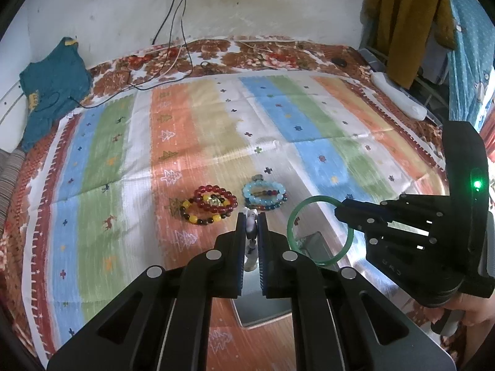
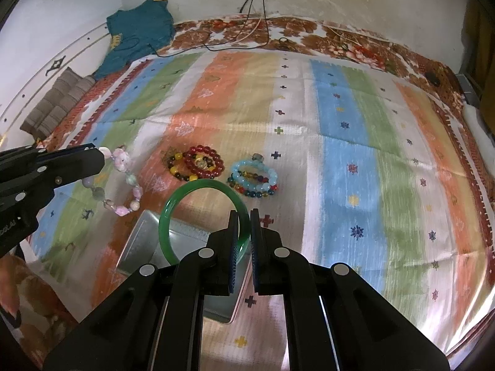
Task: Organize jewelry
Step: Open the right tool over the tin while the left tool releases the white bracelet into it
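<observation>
Right claw [image 2: 244,238] clamps green bangle [image 2: 198,191]; left claw [image 1: 250,232] pinches pastel bead bracelet [image 2: 123,182], whose loop shows only in right view.

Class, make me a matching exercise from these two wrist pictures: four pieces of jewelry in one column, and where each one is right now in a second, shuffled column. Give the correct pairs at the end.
Column 1
1. green bangle
2. pink and grey bead bracelet
3. red bead bracelet
4. light blue bead bracelet

Column 2
A. lying on the cloth, stacked with a dark multicolour strand
B. pinched in the right gripper, above the metal tin
C. hanging from the left gripper
D. lying on the cloth, beside a yellow and black bracelet

Pairs: 1-B, 2-C, 3-D, 4-A
</observation>
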The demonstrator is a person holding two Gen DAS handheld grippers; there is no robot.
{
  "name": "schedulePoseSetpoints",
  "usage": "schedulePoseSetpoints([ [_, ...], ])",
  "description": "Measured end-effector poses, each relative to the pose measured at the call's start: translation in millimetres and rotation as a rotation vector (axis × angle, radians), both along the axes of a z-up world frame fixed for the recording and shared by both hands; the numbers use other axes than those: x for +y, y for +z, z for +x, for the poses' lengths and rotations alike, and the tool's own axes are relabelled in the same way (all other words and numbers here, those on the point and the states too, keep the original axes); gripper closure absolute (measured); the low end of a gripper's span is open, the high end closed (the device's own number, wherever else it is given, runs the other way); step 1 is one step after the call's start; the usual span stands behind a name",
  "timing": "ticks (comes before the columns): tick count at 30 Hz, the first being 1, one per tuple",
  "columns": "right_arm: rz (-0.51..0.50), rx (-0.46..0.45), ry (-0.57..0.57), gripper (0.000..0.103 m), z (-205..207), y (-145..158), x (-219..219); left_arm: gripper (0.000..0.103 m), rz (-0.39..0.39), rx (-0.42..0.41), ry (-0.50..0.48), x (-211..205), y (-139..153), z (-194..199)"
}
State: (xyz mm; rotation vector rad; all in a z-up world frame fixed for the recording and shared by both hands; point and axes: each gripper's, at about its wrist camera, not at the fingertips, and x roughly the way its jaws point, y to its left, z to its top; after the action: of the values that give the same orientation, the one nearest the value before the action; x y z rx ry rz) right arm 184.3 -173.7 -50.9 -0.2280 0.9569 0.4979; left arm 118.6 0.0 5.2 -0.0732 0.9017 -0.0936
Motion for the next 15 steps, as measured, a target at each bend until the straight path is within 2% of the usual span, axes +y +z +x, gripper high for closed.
schedulePoseSetpoints([
  [12, 0.000, 0.018, 0.023, 0.095, -18, -5, -1, 0.096, 0.011, 0.002, -0.017, -8, -4, -18],
  [13, 0.002, 0.021, 0.023, 0.094, -19, -6, -1, 0.095, 0.010, 0.010, -0.011, -8, -5, -18],
  [15, 0.014, 0.028, 0.016, 0.093, -17, -6, -2, 0.084, 0.007, 0.034, 0.012, -4, -9, -17],
])
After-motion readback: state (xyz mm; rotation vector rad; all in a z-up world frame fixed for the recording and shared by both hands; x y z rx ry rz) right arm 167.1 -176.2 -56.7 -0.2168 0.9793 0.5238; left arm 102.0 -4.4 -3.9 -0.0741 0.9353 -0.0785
